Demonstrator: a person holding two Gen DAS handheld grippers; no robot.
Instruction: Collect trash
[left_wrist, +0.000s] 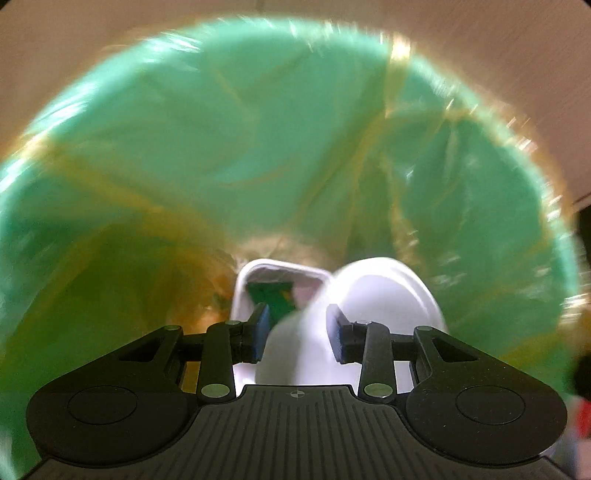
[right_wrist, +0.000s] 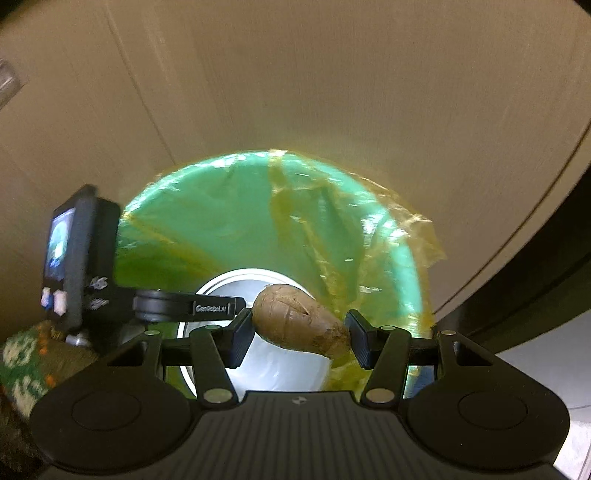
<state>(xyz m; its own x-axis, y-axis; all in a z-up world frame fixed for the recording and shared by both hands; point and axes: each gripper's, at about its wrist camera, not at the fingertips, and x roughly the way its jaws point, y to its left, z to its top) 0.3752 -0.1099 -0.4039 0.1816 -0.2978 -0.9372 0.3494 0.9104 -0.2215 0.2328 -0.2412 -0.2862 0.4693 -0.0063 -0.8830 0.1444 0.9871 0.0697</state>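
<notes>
Looking down into the bin from both wrist views, both pairs of tongs pointing steeply downward.

Bin: green round bin (right_wrist: 207, 221), lined with a thin yellowish plastic liner (right_wrist: 424, 236) that folds over the rim on the right; it stands on a pale beige floor (right_wrist: 332, 74). Left view is motion-blurred.

Left tongs: left tongs (left_wrist: 297, 332) over the bin mouth, pinching a white paper cup (left_wrist: 295, 350) between the blue pads (left_wrist: 260, 332). Cup wall fills the gap between the pads; exact contact on the right pad is blurred.

White tub: a white, square-rimmed container (left_wrist: 243, 288) lies just beyond the cup, deep in the bin, with something dark green inside it; what that is I cannot tell.

White round item: white rounded shape (left_wrist: 388, 291) beside the tub, right of the cup; blurred, identity unclear.

Right tongs: right tongs (right_wrist: 299, 332) gripping a brown, wrinkled, potato-like lump (right_wrist: 299, 321), lying crosswise, both pads touching its ends.

Lump position: above the bin opening, over the white cup's open mouth (right_wrist: 258, 365) seen below it.

Left device seen from right: black body with a small lit screen (right_wrist: 61, 243) at left edge.

Sleeve: green-and-white patterned knit sleeve (right_wrist: 22, 362) at lower left.
</notes>
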